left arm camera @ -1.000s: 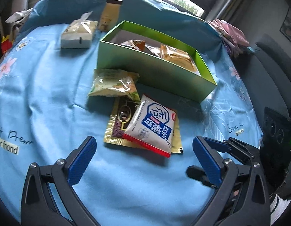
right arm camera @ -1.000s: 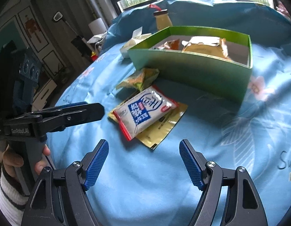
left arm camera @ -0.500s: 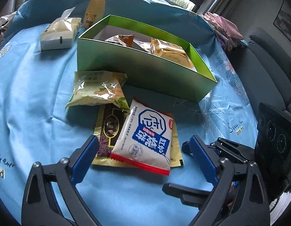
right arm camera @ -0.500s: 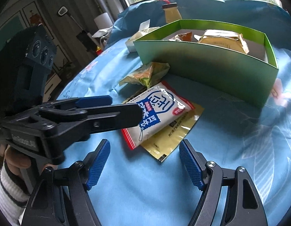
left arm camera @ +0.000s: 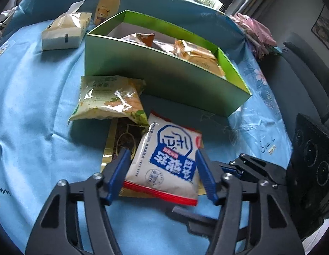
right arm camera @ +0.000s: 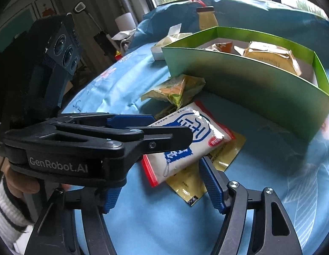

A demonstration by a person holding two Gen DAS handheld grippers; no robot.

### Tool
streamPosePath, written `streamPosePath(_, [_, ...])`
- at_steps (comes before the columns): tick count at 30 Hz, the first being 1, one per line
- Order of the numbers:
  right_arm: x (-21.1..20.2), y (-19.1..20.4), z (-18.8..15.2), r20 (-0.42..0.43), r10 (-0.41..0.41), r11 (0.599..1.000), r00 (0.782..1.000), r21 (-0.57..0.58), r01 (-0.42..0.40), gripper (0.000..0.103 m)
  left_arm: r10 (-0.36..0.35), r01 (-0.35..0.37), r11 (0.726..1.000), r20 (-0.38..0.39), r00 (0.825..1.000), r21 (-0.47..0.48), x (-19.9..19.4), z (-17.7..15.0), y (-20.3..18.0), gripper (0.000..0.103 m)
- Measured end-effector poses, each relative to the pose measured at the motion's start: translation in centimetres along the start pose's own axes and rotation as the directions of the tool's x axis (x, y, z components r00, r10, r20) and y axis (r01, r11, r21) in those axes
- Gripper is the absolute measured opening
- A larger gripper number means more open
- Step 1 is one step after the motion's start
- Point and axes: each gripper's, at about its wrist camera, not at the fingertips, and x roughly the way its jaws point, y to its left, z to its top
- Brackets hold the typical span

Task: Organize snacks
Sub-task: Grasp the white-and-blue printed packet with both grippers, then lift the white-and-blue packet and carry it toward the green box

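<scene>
The left gripper has its two blue pads on either side of the white snack bag, which lies on top of a gold packet on the blue cloth, just in front of the green box. Its jaws have just been closing, and the bag is between them; the pads seem to touch the bag's two long edges, but I cannot tell if they already press firmly. The right gripper is half apart with nothing gripped; its jaws have also been closing a little, and it hovers low near the corner of the same bag and the gold packet. To do this step well, I think the left pads should finish closing gently, because the bag is soft and puffy and may slip or crumple. It should then be lifted straight up so the gold packet under it is not dragged, and carried over the near wall of the box, where other snacks already lie. The right gripper sits very close beside the left one, so it should keep clear. Compared with a second ago, the left jaws stood wide and farther back from the bag, and both grippers are now closer to the pile. The greenish bag near the box looks unmoved.
</scene>
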Motion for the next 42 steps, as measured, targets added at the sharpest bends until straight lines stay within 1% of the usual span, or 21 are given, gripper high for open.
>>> streamPosePath(2, [0.0, 0.0, 0.0, 0.006, -0.004, 1.000, 1.000, -0.002, 0.004, 0.060, -0.002, 0.002, 1.000, -0.002, 1.000, -0.003, 0.0, -0.1, 0.1, 0.051])
streamPosePath(3, [0.0, -0.1, 0.0, 0.005, -0.008, 1.000, 1.000, -0.001, 0.008, 0.060, -0.002, 0.002, 1.000, -0.002, 1.000, -0.001, -0.1, -0.2, 0.1, 0.050])
streamPosePath(4, [0.0, -0.2, 0.1, 0.008, -0.014, 1.000, 1.000, 0.003, 0.014, 0.056, -0.001, 0.001, 1.000, -0.002, 1.000, 0.002, -0.1, -0.2, 0.0, 0.049])
streamPosePath(10, [-0.1, -0.9, 0.1, 0.018, -0.012, 1.000, 1.000, 0.019, 0.011, 0.046, -0.003, 0.003, 1.000, 0.000, 1.000, -0.002, -0.2, -0.4, -0.3, 0.047])
streamPosePath(13, [-0.1, -1.2, 0.0, 0.021, -0.002, 0.999, 1.000, 0.040, 0.001, 0.044, 0.003, -0.003, 1.000, -0.001, 1.000, 0.008, -0.3, -0.6, -0.7, 0.047])
streamPosePath(20, [-0.9, -0.9, -0.6, 0.017, -0.010, 0.999, 1.000, 0.030, 0.010, 0.044, 0.037, -0.036, 0.998, -0.003, 0.999, 0.051, -0.9, -1.3, -2.6, 0.045])
streamPosePath(24, [-1.8, -0.6, -0.9, 0.023, -0.034, 0.999, 0.999, 0.009, 0.034, 0.044, 0.028, -0.028, 0.998, 0.002, 1.000, 0.064, -1.3, -1.5, -3.5, 0.045])
streamPosePath(31, [-4.1, -0.5, -0.9, 0.056, -0.051, 0.999, 0.997, -0.005, 0.052, 0.044, 0.019, -0.021, 0.996, 0.029, 0.999, 0.086, -2.3, -1.2, -5.3, 0.045])
streamPosePath(42, [-6.5, -0.8, -0.7, 0.103, -0.060, 0.998, 0.993, 0.003, 0.060, 0.044, 0.027, -0.033, 0.993, 0.051, 0.998, 0.116, -3.2, -0.3, -7.6, 0.046])
